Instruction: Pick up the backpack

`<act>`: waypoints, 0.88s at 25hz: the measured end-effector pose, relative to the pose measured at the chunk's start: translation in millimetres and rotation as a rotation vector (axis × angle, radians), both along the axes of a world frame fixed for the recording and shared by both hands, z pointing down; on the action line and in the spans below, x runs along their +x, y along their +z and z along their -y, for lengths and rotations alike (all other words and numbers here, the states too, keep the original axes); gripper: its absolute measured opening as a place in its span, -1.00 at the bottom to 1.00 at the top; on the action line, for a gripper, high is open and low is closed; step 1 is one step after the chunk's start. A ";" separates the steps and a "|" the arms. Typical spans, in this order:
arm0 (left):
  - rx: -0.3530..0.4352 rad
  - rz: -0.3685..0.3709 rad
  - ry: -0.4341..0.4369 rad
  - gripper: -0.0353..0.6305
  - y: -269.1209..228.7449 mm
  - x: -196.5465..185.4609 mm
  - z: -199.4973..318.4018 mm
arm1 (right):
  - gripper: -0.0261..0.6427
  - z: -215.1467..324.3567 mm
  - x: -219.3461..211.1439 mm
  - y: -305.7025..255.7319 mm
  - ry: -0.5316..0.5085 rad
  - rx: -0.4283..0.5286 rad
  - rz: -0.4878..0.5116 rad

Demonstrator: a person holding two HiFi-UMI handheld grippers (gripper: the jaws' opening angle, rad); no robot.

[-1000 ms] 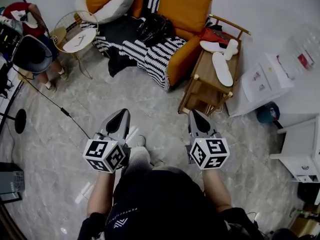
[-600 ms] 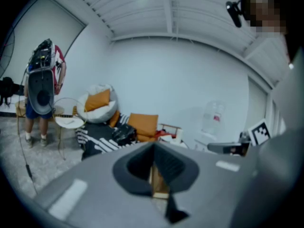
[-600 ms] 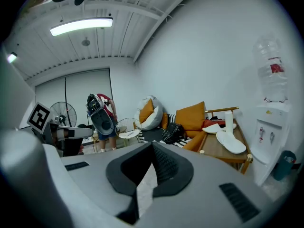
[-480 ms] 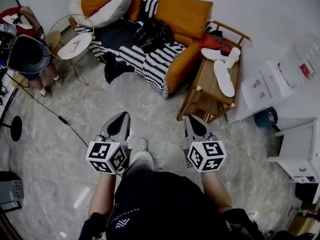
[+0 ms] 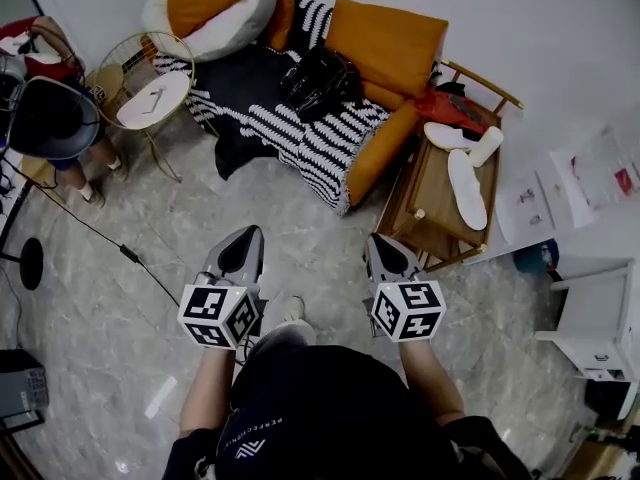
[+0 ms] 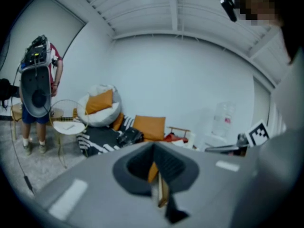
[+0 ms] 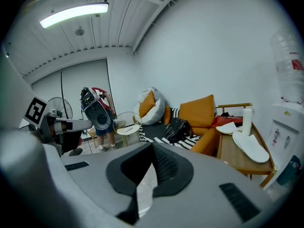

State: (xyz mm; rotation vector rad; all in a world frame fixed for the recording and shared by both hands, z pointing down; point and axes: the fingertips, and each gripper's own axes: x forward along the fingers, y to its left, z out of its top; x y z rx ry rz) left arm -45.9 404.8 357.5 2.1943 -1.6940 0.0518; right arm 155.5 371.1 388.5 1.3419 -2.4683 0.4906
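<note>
The black backpack (image 5: 320, 78) lies on the striped black-and-white sofa (image 5: 300, 128), against an orange cushion (image 5: 385, 40). It also shows far ahead as the backpack (image 6: 129, 137) in the left gripper view and the backpack (image 7: 176, 128) in the right gripper view. My left gripper (image 5: 243, 236) and right gripper (image 5: 378, 240) are held side by side over the marble floor, well short of the sofa. Both point toward it. The left gripper (image 6: 153, 147) has its jaws together and empty, and so does the right gripper (image 7: 153, 145).
A wooden side table (image 5: 440, 203) with white items stands right of the sofa, close ahead of my right gripper. A round wire table (image 5: 150, 93) and a person with camera gear (image 5: 50, 118) are at the left. A cable (image 5: 110, 238) crosses the floor. White furniture (image 5: 595, 313) stands right.
The sofa, backpack and wooden table have come nearer as I walked toward them. Both grippers stayed shut and level with each other in front of me.
</note>
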 end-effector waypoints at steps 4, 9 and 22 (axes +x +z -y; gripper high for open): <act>-0.004 -0.019 -0.019 -0.87 3.8 -30.3 22.7 | -0.94 26.7 -26.9 5.3 -0.011 -0.010 -0.020; -0.024 -0.014 -0.029 -0.87 13.6 -61.2 48.7 | -0.94 58.0 -55.2 15.0 -0.005 -0.025 -0.049; -0.055 0.006 -0.031 -0.87 28.4 -93.5 116.3 | -0.94 133.4 -70.5 35.9 0.032 -0.036 -0.063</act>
